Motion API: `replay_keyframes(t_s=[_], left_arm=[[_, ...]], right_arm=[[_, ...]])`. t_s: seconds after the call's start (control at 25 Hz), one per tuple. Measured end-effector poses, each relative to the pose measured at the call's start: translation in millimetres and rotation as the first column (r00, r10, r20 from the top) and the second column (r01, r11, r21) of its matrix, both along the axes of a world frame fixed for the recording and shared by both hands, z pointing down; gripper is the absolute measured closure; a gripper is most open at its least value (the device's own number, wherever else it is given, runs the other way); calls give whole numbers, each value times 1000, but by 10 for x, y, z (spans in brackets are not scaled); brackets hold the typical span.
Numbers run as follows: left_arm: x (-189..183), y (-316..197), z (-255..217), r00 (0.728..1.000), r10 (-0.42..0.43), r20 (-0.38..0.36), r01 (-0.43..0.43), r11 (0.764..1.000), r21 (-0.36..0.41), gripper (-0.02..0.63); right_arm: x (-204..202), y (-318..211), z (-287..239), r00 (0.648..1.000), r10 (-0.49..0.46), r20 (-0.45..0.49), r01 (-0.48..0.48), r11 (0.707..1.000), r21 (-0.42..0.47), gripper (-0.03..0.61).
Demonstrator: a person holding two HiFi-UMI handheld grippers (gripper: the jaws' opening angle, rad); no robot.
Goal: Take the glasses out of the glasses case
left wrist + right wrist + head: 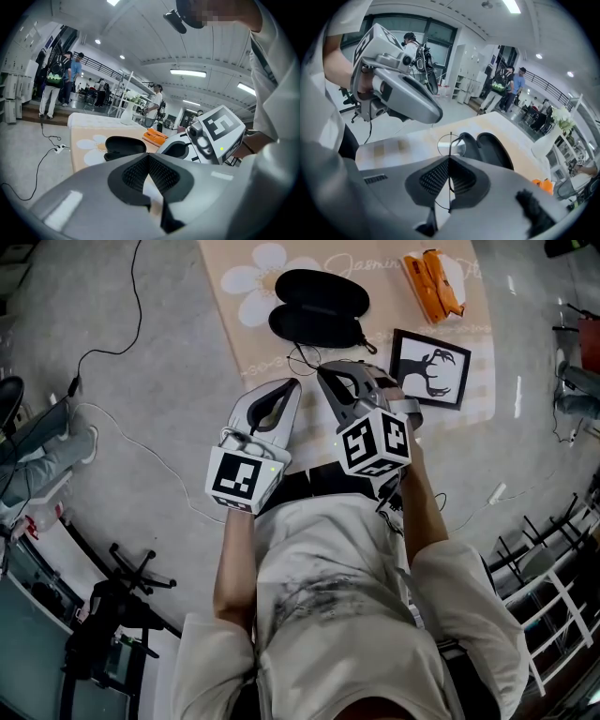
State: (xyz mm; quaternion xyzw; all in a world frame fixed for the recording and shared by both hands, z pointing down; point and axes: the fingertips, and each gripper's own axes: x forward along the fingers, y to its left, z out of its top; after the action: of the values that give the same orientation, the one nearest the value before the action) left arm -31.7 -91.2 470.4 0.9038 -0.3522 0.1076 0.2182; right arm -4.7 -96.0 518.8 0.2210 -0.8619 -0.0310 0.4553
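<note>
From the head view, the glasses case (319, 307) lies open on the tabletop (248, 329), closer to the left edge than the right. Its two black halves are folded apart so you can reach inside. The right hand-held gripper (323, 371) is near the front edge, just in front of the case. Thin wire glasses (302, 360) hang at its tip, so they look to be out of the case already. The left hand-held gripper (292, 385) is just beside the right one with its tips together. It is probably waiting close by to help. A picture frame (431, 367) lies near the front right corner. An orange thing (433, 282) lies farther back on the right. Both are well away from the work.

In the left gripper view, the two jaws are pressed together and nothing is between them. This gripper points over the tabletop at the open case (124, 146). I think it is aimed there so it could steady the case if needed.

In the right gripper view, the jaws are pinched on a thin wire part of the glasses (451, 145). One round lens pokes up past the jaw tips. The grip is on the wire, not the lens, which likely keeps the glass clean and safe. The empty case (487, 150) sits right behind. The wire is very thin, so it could slip or bend if squeezed hard.
</note>
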Motion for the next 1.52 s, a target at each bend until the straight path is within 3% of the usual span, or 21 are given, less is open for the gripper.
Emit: replay_keyframes(t_s=[0.68,1.52], left_arm=[[-70,216,300,1000,-22,16,23,998,-64,607],[-109,258,370,999,-24,26,26,997,-79,607]], right_arm=[[-173,259,440,998,-56,-20,54,996,-77,560],[-178,295,599,998,-59,-31,55,993,-108,558]])
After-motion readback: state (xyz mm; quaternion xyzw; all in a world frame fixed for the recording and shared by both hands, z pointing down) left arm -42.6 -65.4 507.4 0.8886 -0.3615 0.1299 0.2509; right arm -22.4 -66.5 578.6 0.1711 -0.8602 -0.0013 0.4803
